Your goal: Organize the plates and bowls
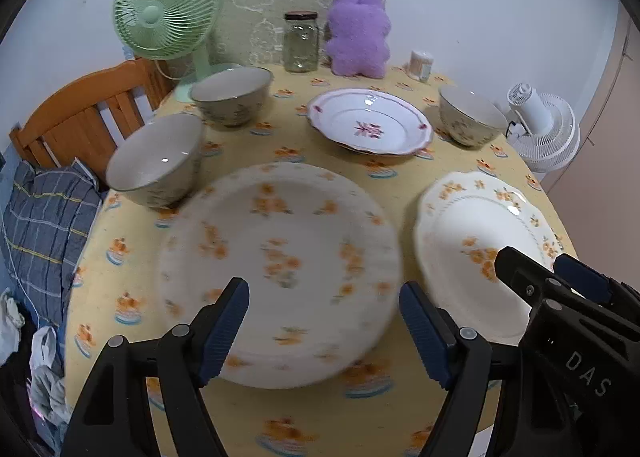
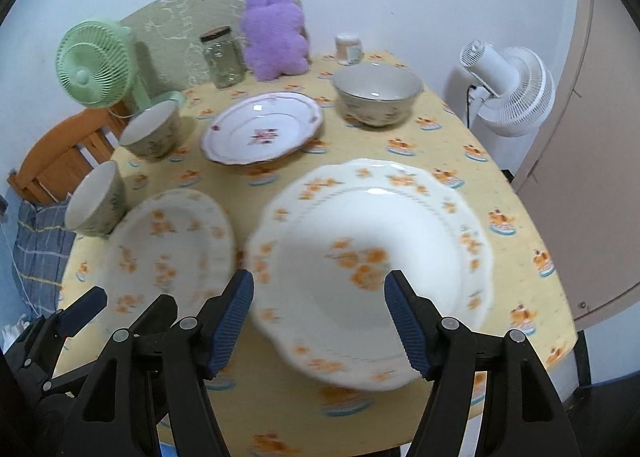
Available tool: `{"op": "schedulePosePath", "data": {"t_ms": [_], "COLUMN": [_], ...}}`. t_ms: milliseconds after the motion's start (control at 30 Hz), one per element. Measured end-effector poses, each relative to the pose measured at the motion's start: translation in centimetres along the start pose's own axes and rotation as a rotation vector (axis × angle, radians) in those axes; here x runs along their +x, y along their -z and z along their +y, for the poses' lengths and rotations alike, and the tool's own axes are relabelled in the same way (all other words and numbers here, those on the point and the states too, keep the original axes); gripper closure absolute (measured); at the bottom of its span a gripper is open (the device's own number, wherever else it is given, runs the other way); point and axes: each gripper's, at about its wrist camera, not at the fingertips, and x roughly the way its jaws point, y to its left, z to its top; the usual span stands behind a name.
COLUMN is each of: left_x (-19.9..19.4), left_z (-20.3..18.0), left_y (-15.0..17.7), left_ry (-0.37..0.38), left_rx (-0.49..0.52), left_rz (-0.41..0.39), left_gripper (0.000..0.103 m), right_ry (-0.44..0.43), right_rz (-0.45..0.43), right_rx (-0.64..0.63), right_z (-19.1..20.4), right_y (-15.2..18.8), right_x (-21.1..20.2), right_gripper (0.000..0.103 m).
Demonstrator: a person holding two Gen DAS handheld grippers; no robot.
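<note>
Two white plates with orange flowers lie at the table's front: the left plate (image 1: 280,273) (image 2: 168,245) and the right plate (image 1: 476,241) (image 2: 368,257). A pink-flowered plate (image 1: 370,123) (image 2: 262,129) lies further back. Three grey-green bowls stand around: two at the left (image 1: 156,161) (image 1: 232,95) (image 2: 96,201) (image 2: 154,129), one at the right (image 1: 470,119) (image 2: 376,93). My left gripper (image 1: 324,331) is open above the left plate's near rim. My right gripper (image 2: 320,327) is open above the right plate's near rim; it also shows in the left wrist view (image 1: 532,263).
A yellow patterned cloth covers the round table (image 1: 336,429). At the back stand a green fan (image 1: 168,5), a glass jar (image 1: 301,42), a purple plush (image 1: 358,33) and a small cup (image 1: 421,64). A wooden chair (image 1: 80,113) stands left, a white fan (image 1: 540,129) right.
</note>
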Motion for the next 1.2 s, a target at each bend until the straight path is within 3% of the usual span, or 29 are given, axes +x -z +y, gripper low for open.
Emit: {"op": "schedulePosePath", "data": {"t_ms": [500, 1200], "left_x": [-0.2, 7.7], "left_z": [8.1, 10.2], "left_y": [-0.8, -3.2], "left_ry": [-0.005, -0.106], "left_rx": [-0.047, -0.151], "left_rz": [0.005, 0.114], "left_gripper": [0.022, 0.023], "right_ry": [-0.027, -0.108], "right_rz": [-0.022, 0.110], "right_rx": [-0.029, -0.078], "right_z": [9.2, 10.4], "right_y": [0.0, -3.8], "right_x": [0.0, 10.1], "right_gripper": [0.032, 0.032]}}
